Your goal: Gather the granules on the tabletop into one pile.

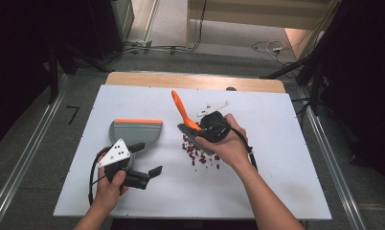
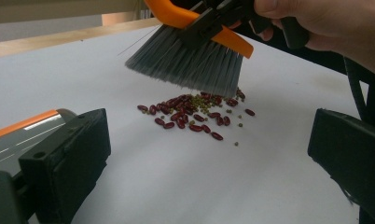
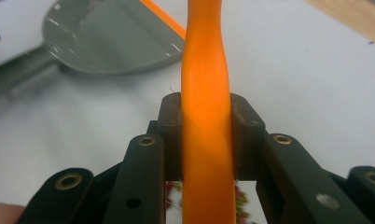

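Observation:
My right gripper (image 1: 210, 128) is shut on the orange handle of a small brush (image 1: 182, 109), which is lifted slightly off the board. Its grey bristles (image 2: 190, 65) hang just above a small pile of red and green beans (image 2: 195, 112). In the right gripper view the jaws of the right gripper (image 3: 206, 140) clamp the brush handle (image 3: 206, 79) on both sides. My left gripper (image 1: 146, 159) stands open near the front left, with only bare board between its jaws. A grey dustpan (image 1: 135, 132) with an orange lip lies flat just beyond it.
A white board (image 1: 286, 158) covers the wooden table. The beans (image 1: 200, 154) lie near its middle, to the right of the dustpan (image 3: 111, 42). A small white part (image 1: 212, 108) lies behind the right hand. Metal rails and cables run along the floor around the table.

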{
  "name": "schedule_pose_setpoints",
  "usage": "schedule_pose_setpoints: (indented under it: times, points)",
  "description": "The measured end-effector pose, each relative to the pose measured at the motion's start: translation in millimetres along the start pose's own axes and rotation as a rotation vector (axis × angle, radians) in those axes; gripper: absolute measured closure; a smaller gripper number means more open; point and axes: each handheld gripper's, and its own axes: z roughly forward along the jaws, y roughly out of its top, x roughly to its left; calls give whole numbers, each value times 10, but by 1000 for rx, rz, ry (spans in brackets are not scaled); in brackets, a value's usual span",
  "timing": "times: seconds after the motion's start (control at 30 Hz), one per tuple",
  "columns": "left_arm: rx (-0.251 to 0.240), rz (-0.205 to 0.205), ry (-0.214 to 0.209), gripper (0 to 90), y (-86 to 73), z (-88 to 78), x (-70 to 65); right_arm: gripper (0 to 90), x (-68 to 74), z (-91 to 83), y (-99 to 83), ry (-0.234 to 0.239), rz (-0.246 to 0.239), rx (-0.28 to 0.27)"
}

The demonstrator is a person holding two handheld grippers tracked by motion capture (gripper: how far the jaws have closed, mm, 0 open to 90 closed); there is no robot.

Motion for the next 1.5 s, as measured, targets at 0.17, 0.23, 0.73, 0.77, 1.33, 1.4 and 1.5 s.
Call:
schedule_pose_setpoints:
  times: [0.17, 0.23, 0.73, 0.77, 1.33, 1.4, 1.5]
  points:
    - [-1, -2, 2, 0, -5, -6, 11, 689, 48, 184, 3, 92, 196, -4]
    - [1, -3, 3, 0, -8, -10, 14, 689, 60, 259, -5, 117, 257, 4]
    - [4, 0, 0, 0, -17, -1, 7, 685, -127, 553, -225, 55, 441, 61]
    - [4, 0, 1, 0, -18, 0, 3, 684, -154, 544, -248, 47, 458, 65]
    - [15, 2, -2, 0, -28, 26, -21, 676, -391, 343, -505, -19, 584, 70]
    - [16, 1, -2, 0, -31, 30, -21, 676, -418, 319, -535, -22, 588, 68]
    - [18, 1, -3, 0, -31, 33, -23, 676, -460, 279, -577, -27, 596, 65]
